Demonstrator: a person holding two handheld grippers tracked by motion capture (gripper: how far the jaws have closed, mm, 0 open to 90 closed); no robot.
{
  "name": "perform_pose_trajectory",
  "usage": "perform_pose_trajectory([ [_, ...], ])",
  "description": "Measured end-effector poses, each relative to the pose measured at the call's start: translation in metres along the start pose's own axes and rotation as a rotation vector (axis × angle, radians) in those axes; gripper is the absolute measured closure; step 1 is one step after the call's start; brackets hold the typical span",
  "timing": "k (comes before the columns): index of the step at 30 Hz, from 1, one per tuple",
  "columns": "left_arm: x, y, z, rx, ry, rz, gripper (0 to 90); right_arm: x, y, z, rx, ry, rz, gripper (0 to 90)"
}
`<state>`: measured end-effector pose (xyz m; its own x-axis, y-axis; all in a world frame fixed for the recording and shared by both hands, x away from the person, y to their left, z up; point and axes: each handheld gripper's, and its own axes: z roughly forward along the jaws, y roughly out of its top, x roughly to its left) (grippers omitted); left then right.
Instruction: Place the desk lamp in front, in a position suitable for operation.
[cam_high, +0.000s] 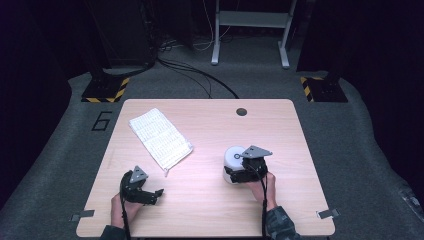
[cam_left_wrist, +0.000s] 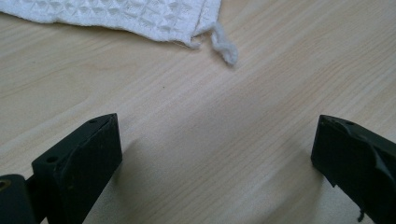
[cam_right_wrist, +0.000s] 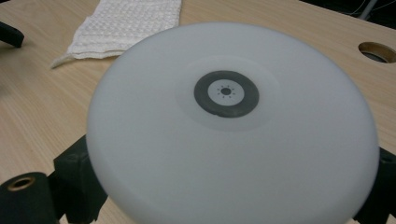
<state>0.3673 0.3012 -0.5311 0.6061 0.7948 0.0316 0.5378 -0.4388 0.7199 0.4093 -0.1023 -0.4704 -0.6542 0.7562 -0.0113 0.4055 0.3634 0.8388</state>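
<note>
**Right gripper straddles the white canister while the left waits by the cloth**

The right gripper (cam_high: 244, 169) sits around a white round canister (cam_high: 233, 161) that stands upright on the worktop (cam_high: 210, 125), right of centre and toward the near edge. In the right gripper view the canister's flat top (cam_right_wrist: 233, 126), with a dark ring at its centre, spreads between the two black jaws, which stand on either side of its body; whether they press on it or merely flank it cannot be told. Coming at it from the near side at mid-height would likely keep the canister upright if it is lifted or slid.

The left gripper (cam_high: 150, 192) rests low on the near left of the worktop, jaws spread wide with bare wood between them, holding nothing. It points toward the white waffle-weave cloth (cam_high: 160, 137), whose frayed near corner (cam_left_wrist: 223, 45) lies a little beyond it. That placement suggests it is poised to take the cloth's corner, perhaps to bring cloth and canister together.
</note>
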Motion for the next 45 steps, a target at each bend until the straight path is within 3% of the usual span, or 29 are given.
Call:
perform_pose_trajectory([
  [18, 0.001, 0.001, -0.001, 0.013, -0.008, 0.006, 1.5, -0.001, -0.003, 0.002, 0.009, 0.021, 0.013, 7.5],
  [20, 0.001, 0.001, -0.001, 0.020, -0.012, 0.005, 1.4, -0.002, -0.003, 0.002, 0.008, 0.045, 0.017, 0.0],
  [23, 0.000, 0.002, 0.001, 0.005, -0.009, -0.006, 0.8, -0.003, -0.003, 0.001, 0.014, 0.067, 0.022, 0.0],
  [24, 0.001, 0.002, 0.000, 0.014, -0.025, 0.002, 0.0, -0.003, -0.003, 0.000, 0.011, 0.067, 0.019, 0.0],
  [26, 0.001, 0.004, 0.000, -0.013, -0.048, -0.008, 0.2, -0.003, -0.004, -0.002, 0.004, 0.074, 0.018, 0.0],
  [29, 0.007, 0.011, -0.002, -0.050, -0.072, -0.032, 0.1, -0.005, -0.005, -0.008, -0.008, 0.083, 0.028, 0.0],
  [33, 0.019, 0.026, -0.004, -0.080, -0.057, -0.054, 0.0, -0.005, -0.009, -0.016, -0.019, 0.083, 0.026, 0.0],
  [38, 0.035, 0.045, -0.004, -0.093, -0.027, -0.040, 0.0, -0.007, -0.016, -0.026, -0.027, 0.083, 0.024, 0.0],
  [45, 0.061, 0.077, 0.014, -0.088, 0.011, -0.030, 0.0, -0.012, -0.032, -0.038, -0.030, 0.061, 0.054, 0.0],
])
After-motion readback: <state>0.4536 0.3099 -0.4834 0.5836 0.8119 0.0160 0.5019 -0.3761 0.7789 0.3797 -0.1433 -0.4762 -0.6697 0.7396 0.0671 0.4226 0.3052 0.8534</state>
